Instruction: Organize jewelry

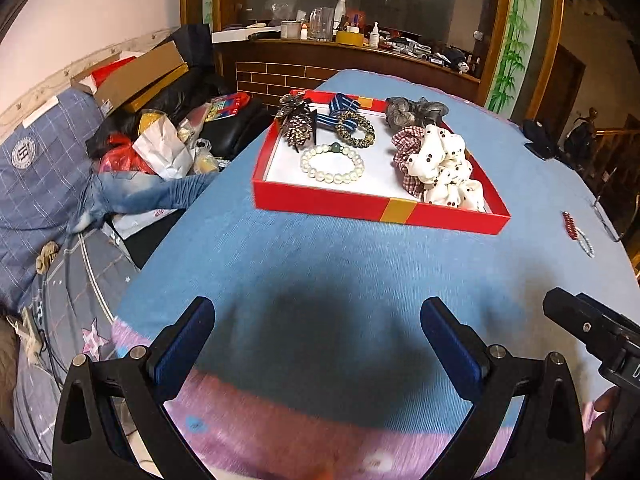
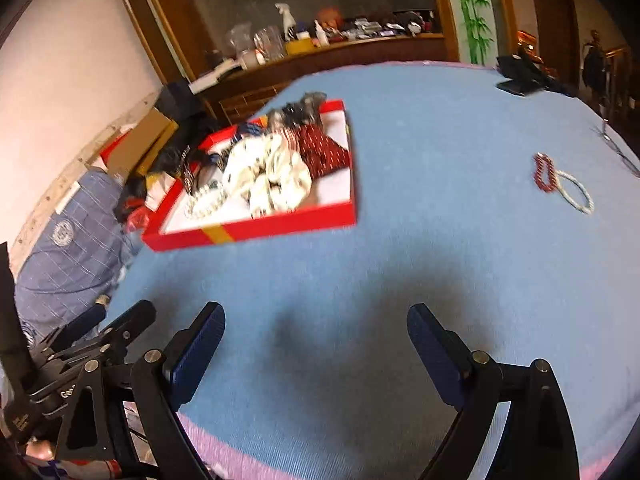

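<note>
We hold both claws low over the blue-covered surface (image 1: 320,248), each with its fingers spread wide and gripping nothing: the left claw (image 1: 318,320) and the right claw (image 2: 316,326). Ahead of the left claw sits the red tray (image 1: 332,200), already carrying a pearl bracelet (image 1: 332,163), a leopard-print hair tie (image 1: 355,130), a striped blue bow (image 1: 340,106), a beaded hair clip (image 1: 298,124), a grey scrunchie (image 1: 416,110), a checked scrunchie (image 1: 406,152) and a white dotted scrunchie (image 1: 448,168). Well apart from the tray, toward the right edge of the cloth, a red bead bracelet (image 2: 544,172) and a white bead bracelet (image 2: 576,192) lie touching each other. A dark phone (image 2: 520,86) rests near the far edge.
</note>
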A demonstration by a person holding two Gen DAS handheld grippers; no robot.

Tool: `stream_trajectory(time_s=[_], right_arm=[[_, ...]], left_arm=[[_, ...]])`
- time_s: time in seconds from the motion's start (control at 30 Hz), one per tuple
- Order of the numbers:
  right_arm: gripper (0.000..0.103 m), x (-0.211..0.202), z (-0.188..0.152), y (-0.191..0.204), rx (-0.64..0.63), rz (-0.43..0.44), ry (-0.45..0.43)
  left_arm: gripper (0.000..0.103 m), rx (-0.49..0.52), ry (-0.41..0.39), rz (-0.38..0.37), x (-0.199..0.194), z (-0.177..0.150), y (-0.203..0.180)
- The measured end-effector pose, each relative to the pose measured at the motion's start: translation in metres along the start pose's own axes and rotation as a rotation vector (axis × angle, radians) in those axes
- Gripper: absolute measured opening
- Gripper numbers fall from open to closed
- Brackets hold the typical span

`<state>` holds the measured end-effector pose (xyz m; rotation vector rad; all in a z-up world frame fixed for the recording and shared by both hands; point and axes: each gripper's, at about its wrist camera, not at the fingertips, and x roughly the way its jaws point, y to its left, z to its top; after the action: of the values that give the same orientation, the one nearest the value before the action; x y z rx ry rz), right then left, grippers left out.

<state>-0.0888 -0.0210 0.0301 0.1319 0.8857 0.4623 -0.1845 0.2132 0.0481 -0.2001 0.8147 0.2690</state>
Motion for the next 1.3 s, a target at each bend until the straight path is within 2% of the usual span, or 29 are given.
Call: stream_trajectory(time_s=[0.13,0.3,0.37,0.47,0.53,0.6,0.67,0.77,0.93,1.3], right_arm=[[0.095,-0.018,-0.008,0.012,0.012,0.014,0.025],[0.095,-0.023,-0.010,0.011,0.111,0.105,0.222],[0.095,-0.028,-0.005,0.011,0.124,0.095,0.227],[0.095,-0.041,0.001,0.013,0.120,0.000,0.111],[0.095,-0.052,0.001,0.018,0.100,-0.043,-0.001],[0.095,-0.069,-0.008,0.026,0.063,-0.092,-0.154],[0.095,-0.086,-0.019,0.039,0.000,-0.133,-0.285],[0.100,-0.101,-0.026,0.056,-0.092,-0.135,-0.381],[0.103,-0.113,-0.033,0.067,-0.141,-0.117,-0.446],[0.103,-0.110,-0.044,0.071,-0.204,-0.143,-0.412]], left_arm=[[0.102,0.018,0.030,0.014,-0.010,-0.001,0.007],[0.102,0.087,0.028,0.020,-0.023,0.001,0.001],[0.102,0.108,0.005,0.007,-0.031,0.004,-0.001],[0.102,0.099,-0.104,0.056,-0.047,0.003,0.002],[0.102,0.074,-0.214,0.206,-0.058,0.000,0.004],[0.103,0.079,-0.279,0.277,-0.065,-0.005,0.005],[0.103,0.063,-0.327,0.286,-0.074,-0.009,0.009],[0.102,0.002,-0.368,0.258,-0.085,-0.013,0.016],[0.103,-0.002,-0.354,0.212,-0.087,-0.011,0.011],[0.102,0.040,-0.304,0.195,-0.072,-0.018,-0.006]])
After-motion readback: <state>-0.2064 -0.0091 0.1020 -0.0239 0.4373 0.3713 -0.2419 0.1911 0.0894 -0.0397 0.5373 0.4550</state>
